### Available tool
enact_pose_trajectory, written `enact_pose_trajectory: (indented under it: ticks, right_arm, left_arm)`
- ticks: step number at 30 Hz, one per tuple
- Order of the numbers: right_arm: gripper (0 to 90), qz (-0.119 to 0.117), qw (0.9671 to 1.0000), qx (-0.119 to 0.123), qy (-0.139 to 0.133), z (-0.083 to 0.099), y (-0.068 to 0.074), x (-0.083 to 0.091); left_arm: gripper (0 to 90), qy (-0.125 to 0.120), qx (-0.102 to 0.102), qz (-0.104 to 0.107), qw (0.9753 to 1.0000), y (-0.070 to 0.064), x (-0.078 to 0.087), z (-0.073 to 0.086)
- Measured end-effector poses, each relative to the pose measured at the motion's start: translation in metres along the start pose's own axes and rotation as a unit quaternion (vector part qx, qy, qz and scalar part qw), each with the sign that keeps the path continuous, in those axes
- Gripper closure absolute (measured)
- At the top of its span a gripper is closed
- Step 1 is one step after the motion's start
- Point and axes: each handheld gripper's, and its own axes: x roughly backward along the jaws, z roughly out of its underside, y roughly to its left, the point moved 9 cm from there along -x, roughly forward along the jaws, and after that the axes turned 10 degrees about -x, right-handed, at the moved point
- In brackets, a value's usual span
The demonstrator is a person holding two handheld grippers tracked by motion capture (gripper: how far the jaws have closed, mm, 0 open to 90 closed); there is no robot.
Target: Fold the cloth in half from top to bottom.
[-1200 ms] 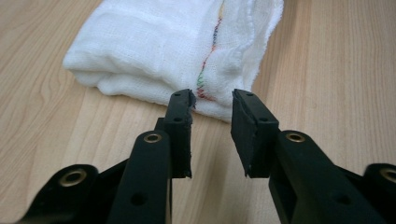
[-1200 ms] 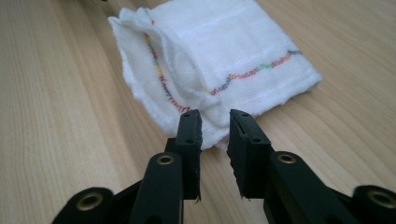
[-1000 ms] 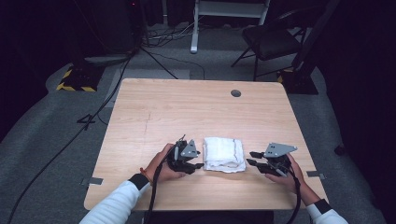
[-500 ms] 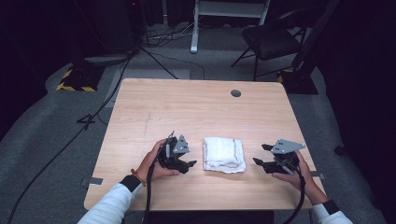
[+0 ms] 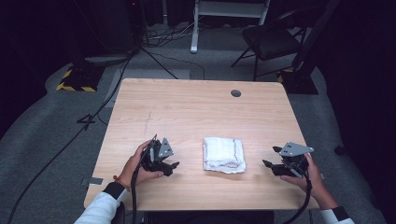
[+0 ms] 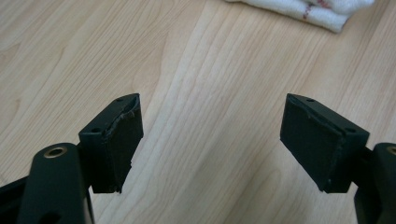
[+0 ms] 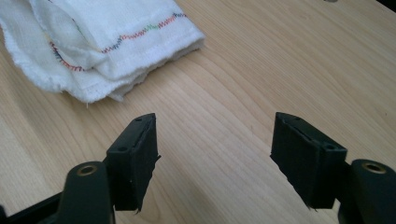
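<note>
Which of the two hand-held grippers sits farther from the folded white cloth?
The right hand-held gripper: a wider strip of bare table separates it from the folded white cloth than separates the left hand-held gripper, though neither touches it.

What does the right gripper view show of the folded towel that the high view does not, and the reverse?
Right gripper view: multicoloured zigzag stitching on the towel and its layered edges. High view: both hands, the left gripper and right gripper on either side of the towel, and the table's grommet hole. Both: the white folded towel lying untouched on wood.
</note>
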Motion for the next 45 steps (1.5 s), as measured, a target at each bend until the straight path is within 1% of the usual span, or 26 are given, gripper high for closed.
enact_pose_trajectory:
  ticks: [3, 5, 6, 7, 9, 12, 16, 20, 22, 25, 26, 27, 29, 30, 31, 32, 33, 34, 35, 37, 39, 40, 42, 43, 44, 45]
  right_arm:
    - [31.6, 0.011, 0.9999, -0.007, 0.003, 0.007, -0.005, 0.004]
    - [31.5, 0.014, 0.9999, -0.010, 0.004, 0.010, -0.008, 0.006]
    - [31.3, 0.018, 0.9997, -0.011, 0.007, 0.013, -0.011, 0.007]
    - [31.0, 0.022, 0.9997, -0.012, 0.008, 0.015, -0.012, 0.008]
    - [30.8, 0.026, 0.9995, -0.016, 0.011, 0.020, -0.015, 0.010]
    - [30.2, 0.033, 0.9992, -0.020, 0.015, 0.027, -0.020, 0.012]
    - [29.3, 0.040, 0.9987, -0.028, 0.018, 0.037, -0.024, 0.014]
    - [29.1, 0.044, 0.9980, -0.041, 0.021, 0.049, -0.029, 0.016]
    - [28.5, 0.046, 0.9974, -0.051, 0.022, 0.055, -0.032, 0.016]
    - [28.4, 0.058, 0.9959, -0.067, 0.021, 0.065, -0.038, 0.016]
    - [28.4, 0.058, 0.9953, -0.075, 0.020, 0.069, -0.040, 0.017]
    - [28.4, 0.057, 0.9949, -0.081, 0.019, 0.071, -0.042, 0.018]
    - [28.6, 0.057, 0.9937, -0.095, 0.017, 0.077, -0.045, 0.019]
    - [28.4, 0.064, 0.9924, -0.102, 0.023, 0.081, -0.047, 0.020]
    - [28.3, 0.067, 0.9912, -0.112, 0.023, 0.083, -0.050, 0.021]
    - [28.6, 0.065, 0.9896, -0.126, 0.020, 0.086, -0.052, 0.023]
    - [28.6, 0.063, 0.9886, -0.136, 0.017, 0.088, -0.053, 0.024]
    - [28.0, 0.061, 0.9879, -0.142, 0.014, 0.090, -0.054, 0.025]
    - [27.4, 0.059, 0.9873, -0.147, 0.012, 0.092, -0.055, 0.025]
    - [26.4, 0.059, 0.9847, -0.164, 0.002, 0.095, -0.057, 0.026]
    - [24.6, 0.061, 0.9833, -0.172, 0.000, 0.095, -0.058, 0.026]
    - [24.2, 0.063, 0.9827, -0.174, 0.000, 0.096, -0.058, 0.026]
    - [24.1, 0.057, 0.9819, -0.181, -0.003, 0.097, -0.058, 0.026]
    - [23.4, 0.055, 0.9809, -0.186, -0.006, 0.097, -0.058, 0.025]
    - [23.2, 0.056, 0.9810, -0.186, -0.006, 0.097, -0.059, 0.025]
    - [22.9, 0.056, 0.9809, -0.186, -0.006, 0.097, -0.059, 0.025]
  left_arm:
    - [21.4, 0.010, -0.004, -0.009, 0.9999, 0.000, 0.001, 0.006]
    - [21.4, 0.019, -0.009, -0.016, 0.9996, 0.000, 0.001, 0.011]
    - [21.4, 0.019, -0.010, -0.017, 0.9996, 0.000, 0.002, 0.012]
    - [21.4, 0.021, -0.007, -0.015, 0.9997, -0.001, 0.002, 0.014]
    - [21.4, 0.021, -0.007, -0.019, 0.9996, 0.000, 0.003, 0.017]
    - [21.5, 0.019, 0.000, -0.022, 0.9996, 0.000, 0.005, 0.020]
    - [21.6, 0.018, 0.002, -0.019, 0.9996, -0.002, 0.007, 0.027]
    - [21.4, 0.012, 0.015, -0.013, 0.9997, -0.001, 0.009, 0.037]
    - [21.3, 0.012, 0.017, -0.015, 0.9997, 0.001, 0.010, 0.042]
    - [21.1, 0.011, 0.027, -0.011, 0.9995, 0.003, 0.010, 0.051]
    - [21.1, 0.010, 0.028, -0.010, 0.9995, 0.003, 0.010, 0.053]
    - [20.9, 0.013, 0.030, -0.009, 0.9994, 0.004, 0.010, 0.056]
    - [20.7, 0.023, 0.033, -0.016, 0.9991, 0.007, 0.011, 0.062]
    - [20.5, 0.026, 0.039, -0.022, 0.9986, 0.009, 0.011, 0.066]
    - [20.6, 0.024, 0.050, -0.023, 0.9982, 0.011, 0.012, 0.070]
    - [20.8, 0.026, 0.058, -0.020, 0.9978, 0.013, 0.013, 0.074]
    - [20.8, 0.025, 0.063, -0.018, 0.9975, 0.014, 0.014, 0.078]
    - [20.2, 0.021, 0.069, -0.013, 0.9973, 0.014, 0.015, 0.080]
    - [20.0, 0.016, 0.079, -0.007, 0.9967, 0.015, 0.016, 0.083]
    - [20.0, 0.003, 0.100, -0.001, 0.9950, 0.017, 0.017, 0.090]
    - [20.1, -0.006, 0.114, 0.013, 0.9933, 0.016, 0.019, 0.094]
    - [20.0, -0.010, 0.135, 0.020, 0.9906, 0.015, 0.019, 0.097]
    - [20.6, -0.026, 0.142, 0.020, 0.9893, 0.016, 0.020, 0.100]
    - [20.5, -0.034, 0.140, 0.017, 0.9895, 0.016, 0.020, 0.101]
    - [20.5, -0.031, 0.140, 0.014, 0.9896, 0.016, 0.020, 0.101]
    - [20.1, -0.030, 0.145, 0.011, 0.9889, 0.015, 0.020, 0.101]
